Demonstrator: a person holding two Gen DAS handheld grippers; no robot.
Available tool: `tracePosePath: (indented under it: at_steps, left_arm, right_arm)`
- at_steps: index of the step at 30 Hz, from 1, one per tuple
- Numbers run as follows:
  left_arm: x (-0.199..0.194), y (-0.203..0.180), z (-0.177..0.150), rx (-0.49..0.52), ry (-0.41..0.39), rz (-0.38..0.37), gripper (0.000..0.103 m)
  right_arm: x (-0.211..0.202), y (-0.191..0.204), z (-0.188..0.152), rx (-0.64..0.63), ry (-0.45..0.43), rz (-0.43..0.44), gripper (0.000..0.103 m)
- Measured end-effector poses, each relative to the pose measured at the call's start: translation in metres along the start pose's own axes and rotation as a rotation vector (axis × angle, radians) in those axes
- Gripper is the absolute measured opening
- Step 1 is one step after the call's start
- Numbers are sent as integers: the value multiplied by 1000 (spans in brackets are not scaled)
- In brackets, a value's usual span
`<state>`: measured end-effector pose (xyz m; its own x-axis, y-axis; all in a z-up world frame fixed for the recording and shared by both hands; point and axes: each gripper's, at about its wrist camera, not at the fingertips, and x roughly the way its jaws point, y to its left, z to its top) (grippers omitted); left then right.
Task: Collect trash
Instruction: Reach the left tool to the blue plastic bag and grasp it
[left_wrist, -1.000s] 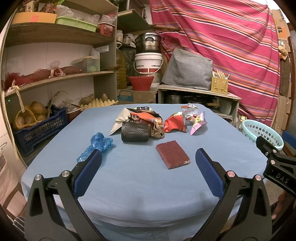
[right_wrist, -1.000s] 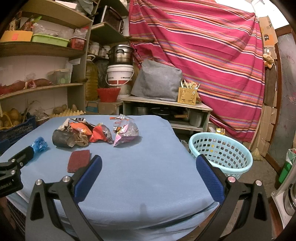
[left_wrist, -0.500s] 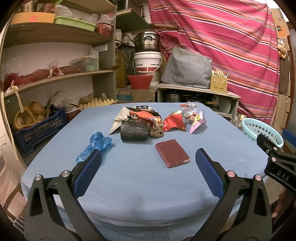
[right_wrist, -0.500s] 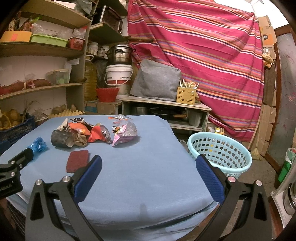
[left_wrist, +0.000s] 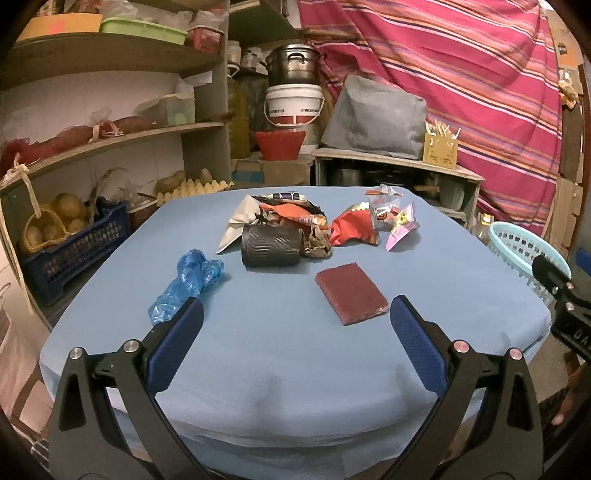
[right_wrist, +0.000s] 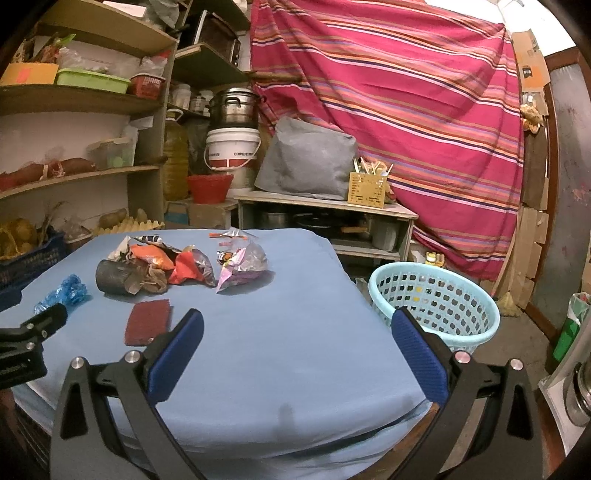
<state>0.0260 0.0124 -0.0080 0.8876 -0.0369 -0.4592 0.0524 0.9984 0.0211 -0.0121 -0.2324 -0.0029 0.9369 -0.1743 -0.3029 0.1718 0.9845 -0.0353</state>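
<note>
Holding both tools above the near edge of the table (left_wrist: 280, 369), the person has nothing gripped: the left gripper (left_wrist: 295, 321) stands with its jaws wide apart and empty, and the right gripper (right_wrist: 295, 325) likewise.

Risks, judged from this layout:
- The blue plastic bag (left_wrist: 192, 280), just beyond the left finger, is thin and crinkled; a shallow pinch would likely catch only a fold and let it slip.
- The maroon scouring pad (left_wrist: 351, 291) lies flat on the blue cloth. Closing low on it could snag the cloth and drag the other items.
- The dark ribbed cup (left_wrist: 269, 251) lies on its side, touching the wrapper pile. It is cylindrical and would probably roll if nudged.
- The wrappers, orange (left_wrist: 295, 214), red (left_wrist: 354, 230) and pink (left_wrist: 400, 229), are glossy, crumpled foil in a loose overlapping heap; one grasp may lift several or shed some.

All trash rests mid-table. The pale blue perforated basket (right_wrist: 436, 302) stands on the floor off the table's right side, so a carried piece could drop short of its rim.
</note>
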Motion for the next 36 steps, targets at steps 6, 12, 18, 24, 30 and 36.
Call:
tracePosePath:
  at_steps: [6,12,18,24,30,36]
  left_arm:
    - [10,3,5,26,16,17,98]
    - [21,19,13,-9,30,-32,98]
    - [42,55,23,-110,85,-24,98]
    - [56,90,32,-167,69,22,98]
    - [76,114,35,-177,92,52,98]
    - [91,129,31,-141,122,82,98]
  right_arm:
    - [6,2,3,12,9,-22,99]
    - [13,7,5,-5,14,-26,99]
    - [26,13,9,-8,42,-33,99]
    - [39,19,11,16,80,-29,99]
    - [54,33,13,12,122,-18,99]
    - [72,47,16,33,168,3,99]
